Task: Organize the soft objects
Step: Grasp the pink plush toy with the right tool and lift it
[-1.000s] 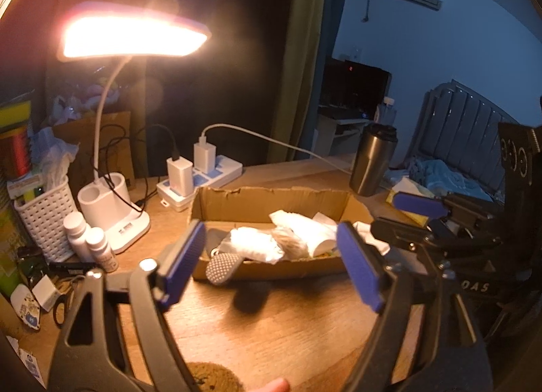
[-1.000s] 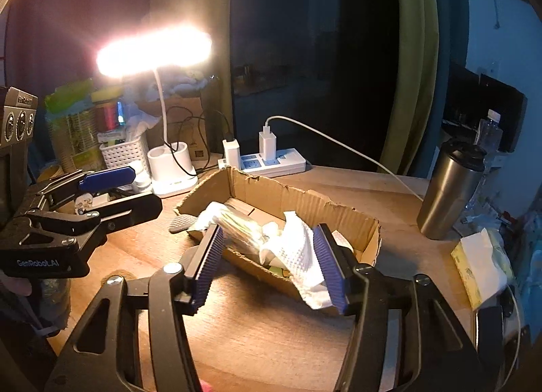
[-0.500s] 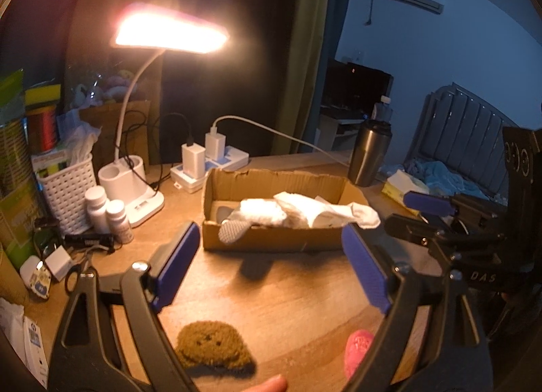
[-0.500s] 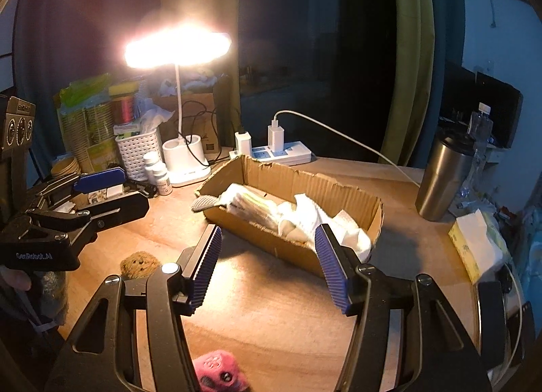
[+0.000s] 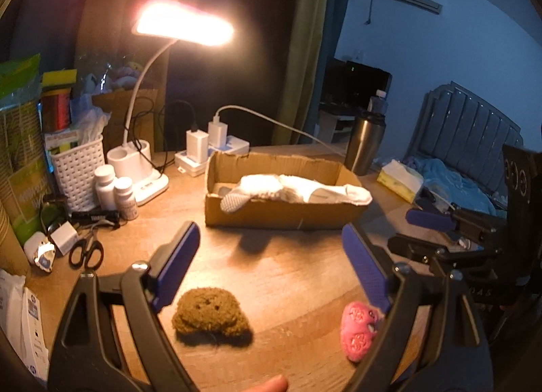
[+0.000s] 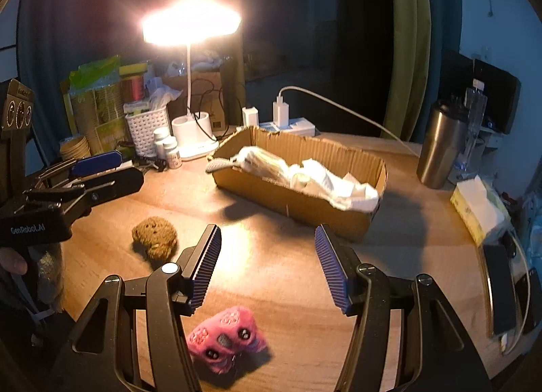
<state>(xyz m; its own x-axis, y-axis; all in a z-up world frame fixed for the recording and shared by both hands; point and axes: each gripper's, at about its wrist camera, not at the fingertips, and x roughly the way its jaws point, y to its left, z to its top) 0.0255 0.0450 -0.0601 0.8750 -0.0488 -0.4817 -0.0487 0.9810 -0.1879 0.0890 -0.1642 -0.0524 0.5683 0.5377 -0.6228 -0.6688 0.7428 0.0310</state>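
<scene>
Both grippers, left [image 5: 267, 266] and right [image 6: 267, 266], are held released; white socks [image 5: 305, 188] are laid lengthwise along the cardboard box [image 5: 281, 214].

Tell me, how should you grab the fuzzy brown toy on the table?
Probably pinch the brown plush toy across its rounded middle, coming straight down from above with the open left hand-held gripper, the nearer one. It lies low and flat on the wooden table, so there is little side to catch, and its soft body should squash between the fingers.
</scene>
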